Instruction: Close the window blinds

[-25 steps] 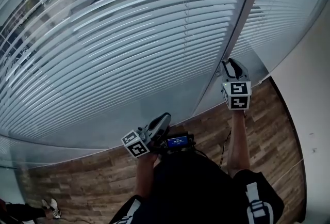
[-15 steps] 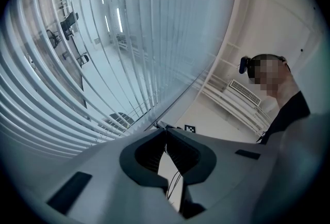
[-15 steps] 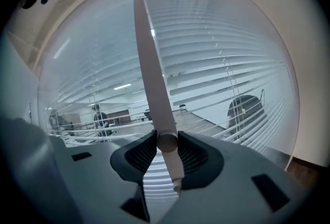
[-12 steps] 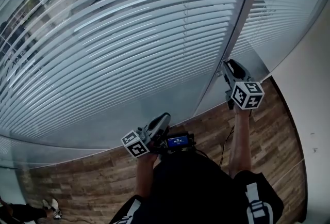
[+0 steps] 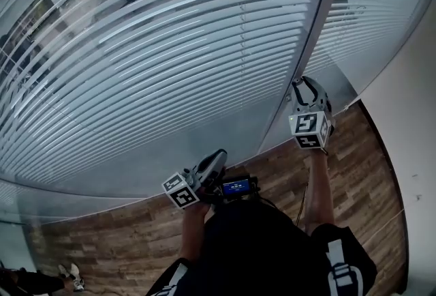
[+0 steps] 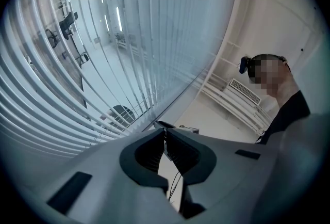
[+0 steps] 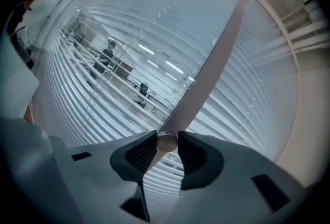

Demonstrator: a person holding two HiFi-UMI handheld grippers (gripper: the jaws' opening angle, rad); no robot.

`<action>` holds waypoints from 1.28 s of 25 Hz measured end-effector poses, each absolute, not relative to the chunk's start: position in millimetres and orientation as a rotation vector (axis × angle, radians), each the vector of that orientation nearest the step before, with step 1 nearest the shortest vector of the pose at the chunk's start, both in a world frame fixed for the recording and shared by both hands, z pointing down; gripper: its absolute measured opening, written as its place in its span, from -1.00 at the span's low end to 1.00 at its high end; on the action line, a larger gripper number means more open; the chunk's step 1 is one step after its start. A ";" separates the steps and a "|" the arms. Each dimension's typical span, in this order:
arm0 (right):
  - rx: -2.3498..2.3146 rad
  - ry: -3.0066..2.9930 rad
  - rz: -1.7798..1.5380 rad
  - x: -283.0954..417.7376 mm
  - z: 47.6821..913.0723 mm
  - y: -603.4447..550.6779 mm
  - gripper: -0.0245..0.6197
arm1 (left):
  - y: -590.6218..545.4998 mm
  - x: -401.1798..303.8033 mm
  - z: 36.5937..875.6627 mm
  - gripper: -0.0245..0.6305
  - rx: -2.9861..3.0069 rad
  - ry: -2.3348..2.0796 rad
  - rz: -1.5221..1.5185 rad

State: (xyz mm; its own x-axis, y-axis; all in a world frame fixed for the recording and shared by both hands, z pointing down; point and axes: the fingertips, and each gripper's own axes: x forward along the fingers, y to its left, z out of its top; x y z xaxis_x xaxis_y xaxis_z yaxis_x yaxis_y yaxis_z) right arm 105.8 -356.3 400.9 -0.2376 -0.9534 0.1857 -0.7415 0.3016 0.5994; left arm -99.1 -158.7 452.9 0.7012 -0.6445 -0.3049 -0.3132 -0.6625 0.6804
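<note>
White slatted blinds [image 5: 170, 49] cover the big window, and their slats stand partly open with the office showing through. My right gripper [image 5: 300, 83] is raised to the lower end of the blind wand [image 7: 206, 73], a pale rod that slants up to the right. The wand's round tip sits between both pads [image 7: 147, 152] of the right gripper [image 7: 166, 143], which still touch it while the jaws are opening. My left gripper [image 5: 219, 155] hangs low near my waist, away from the blinds. In the left gripper view its jaws [image 6: 165, 132] are closed together with nothing in them.
A dark window post [image 5: 320, 22] runs up beside the wand, with a second blind panel [image 5: 381, 1] to its right. A white wall [image 5: 409, 104] stands at the right. Wood flooring [image 5: 354, 151] lies below, and a small device with a lit screen [image 5: 235, 187] is at my waist.
My right gripper has rolled about the wand, its marker cube turning one way and then back. It stays at the wand's lower end. The left gripper has not moved.
</note>
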 end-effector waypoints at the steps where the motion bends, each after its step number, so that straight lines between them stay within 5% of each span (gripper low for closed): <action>1: 1.494 -2.043 -0.538 105.2 401.8 -356.0 -0.51 | -158.3 -98.9 453.1 -0.88 2.304 -0.729 -0.719; 16: 1.532 -2.706 0.575 120.0 409.4 -364.4 -0.52 | -161.1 -95.8 453.8 -0.88 2.309 -0.724 -0.712; 32: 1.498 -2.186 -0.385 107.0 410.6 -355.6 -0.51 | -161.0 -93.4 462.5 -0.88 2.301 -0.729 -0.697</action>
State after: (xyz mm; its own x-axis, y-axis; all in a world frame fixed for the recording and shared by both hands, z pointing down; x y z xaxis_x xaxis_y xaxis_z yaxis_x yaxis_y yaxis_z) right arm 107.0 -355.6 410.6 -0.3013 -0.9295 0.2129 -0.8010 0.3678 0.4724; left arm -93.4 -161.0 462.5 0.7087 -0.6437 -0.2886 -0.3175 -0.6564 0.6844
